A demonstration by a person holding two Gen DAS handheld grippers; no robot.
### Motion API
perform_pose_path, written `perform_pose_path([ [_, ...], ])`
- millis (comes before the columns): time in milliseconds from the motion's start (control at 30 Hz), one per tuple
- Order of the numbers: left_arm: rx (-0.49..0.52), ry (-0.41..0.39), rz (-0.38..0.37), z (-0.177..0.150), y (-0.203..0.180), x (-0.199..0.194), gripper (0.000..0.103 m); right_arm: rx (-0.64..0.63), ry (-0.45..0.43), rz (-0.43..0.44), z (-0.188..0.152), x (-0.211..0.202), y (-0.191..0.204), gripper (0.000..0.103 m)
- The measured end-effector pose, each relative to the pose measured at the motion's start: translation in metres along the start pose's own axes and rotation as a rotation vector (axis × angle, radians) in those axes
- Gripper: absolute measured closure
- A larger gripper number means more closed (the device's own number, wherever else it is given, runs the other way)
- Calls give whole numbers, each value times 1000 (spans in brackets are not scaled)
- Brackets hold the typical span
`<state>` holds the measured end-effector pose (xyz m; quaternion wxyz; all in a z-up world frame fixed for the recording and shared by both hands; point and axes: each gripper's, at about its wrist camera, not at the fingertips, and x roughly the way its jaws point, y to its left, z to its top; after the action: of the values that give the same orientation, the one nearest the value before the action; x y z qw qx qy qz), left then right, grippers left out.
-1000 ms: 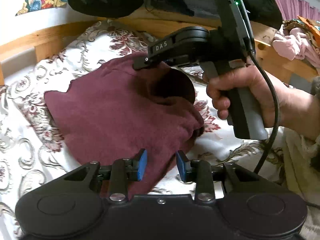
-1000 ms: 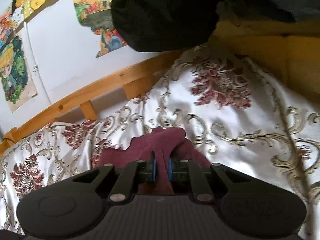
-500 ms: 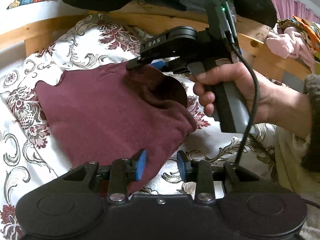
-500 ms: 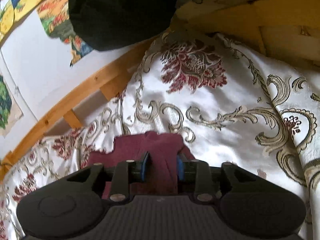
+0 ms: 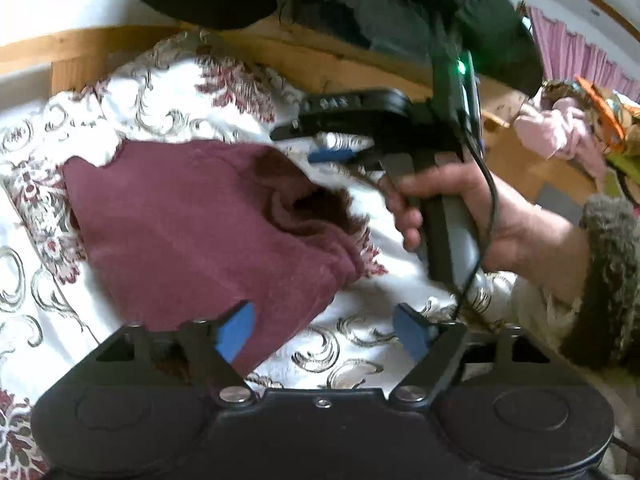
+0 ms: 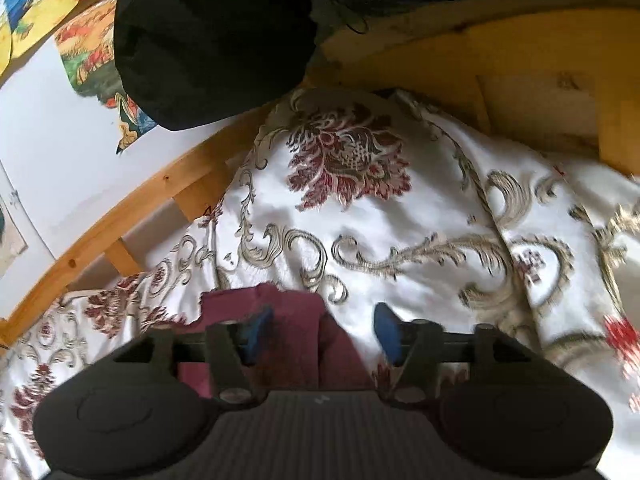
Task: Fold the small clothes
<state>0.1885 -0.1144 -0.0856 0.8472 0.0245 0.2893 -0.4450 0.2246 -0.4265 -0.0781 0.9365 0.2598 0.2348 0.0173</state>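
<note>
A small maroon garment lies folded on the floral bedspread; its far edge shows in the right wrist view. My left gripper is open wide at the garment's near right corner, holding nothing. My right gripper is open just above the garment's far edge, empty. It also shows in the left wrist view, held in a hand at the garment's far right.
A wooden bed frame runs along the wall behind the bedspread. Dark clothing hangs over the frame. A pile of pink and coloured clothes lies at the far right.
My right gripper has opened and let go of the garment's far edge, which now lies flat. My left gripper has opened wider. Both have drawn back slightly.
</note>
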Motion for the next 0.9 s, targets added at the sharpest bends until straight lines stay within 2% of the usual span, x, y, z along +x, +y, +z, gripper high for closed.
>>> perform_pose_path([
  [133,-32,-57,9,4,4,-12,10,-32,49,-22,-7,-13,3,20],
  [300,-141,-140,61,9,20,-28,1,-77,114,-69,-19,-31,13,9],
  [433,-258,-178,134,10,38,-36,1,-82,152,-54,-31,-44,19,0],
  [600,-425,-161,197,7,65,-37,1,-129,226,-58,-49,-45,30,0],
  [700,-502,-137,209,4,78,-34,1,-198,260,-150,-56,-42,35,0],
  [800,-541,-100,209,-2,85,-30,1,-236,326,-224,-64,-35,33,0],
  [900,-543,-57,217,-3,86,-23,1,-204,369,-235,-69,-33,25,0],
])
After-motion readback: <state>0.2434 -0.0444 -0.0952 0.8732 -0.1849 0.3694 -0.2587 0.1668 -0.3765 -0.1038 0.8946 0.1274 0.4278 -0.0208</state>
